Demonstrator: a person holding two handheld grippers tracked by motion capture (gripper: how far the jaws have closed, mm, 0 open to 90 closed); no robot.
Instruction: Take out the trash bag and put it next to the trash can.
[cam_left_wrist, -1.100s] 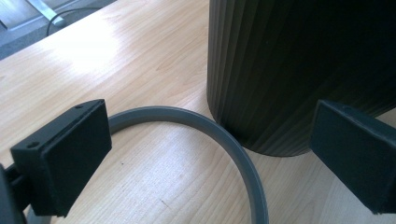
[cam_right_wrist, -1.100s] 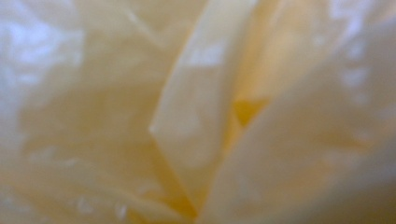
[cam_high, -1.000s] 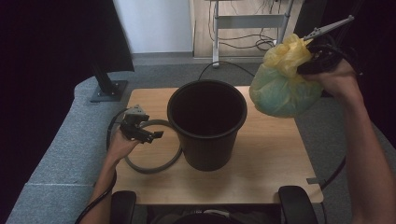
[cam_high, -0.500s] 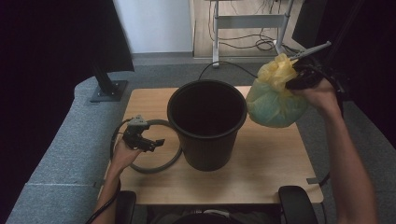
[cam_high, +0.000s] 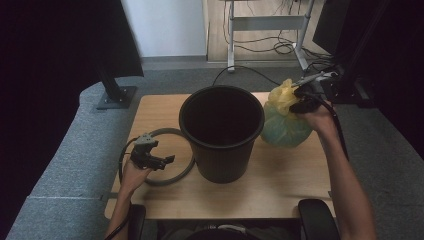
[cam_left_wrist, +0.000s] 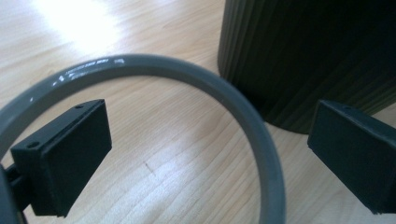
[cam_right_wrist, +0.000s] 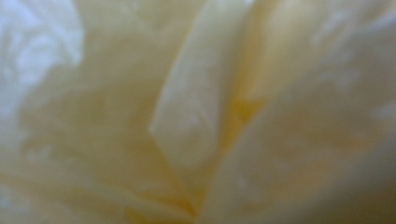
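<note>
Right beside the right tongs (cam_high: 300, 97), on their inner side toward the middle of the bench (cam_high: 280, 185), stands the big black bucket (cam_high: 221, 132); its mouth is wide and faces up. The right tongs are pinched shut on the knotted yellow top of a full bag (cam_high: 285, 122); the bag hangs below the tongs and its round green-blue belly sits on or just over the bench, I cannot tell which; its side looks to touch the bucket's wall. The bag's long way runs up and down, from the knot down to the belly. In the right gripper view, crinkled yellow plastic (cam_right_wrist: 196, 121) lies close in front of the lens and is blurry. The right hand (cam_high: 320, 117) is the nearer one to the bag; that arm reaches far forward and the wrist bends in toward the bucket.

On the other side, the left tongs (cam_high: 159, 160) are spread wide and hold nothing; they hover low, with a grey ring (cam_left_wrist: 224, 98) just under and between them. The ring lies flat on the bench, close to the bucket's foot (cam_left_wrist: 299, 79), perhaps touching it. The left arm is pulled in short, and the tongs point toward the bucket.

My guess is the bag is being set down next to the bucket, or it may go in.
</note>
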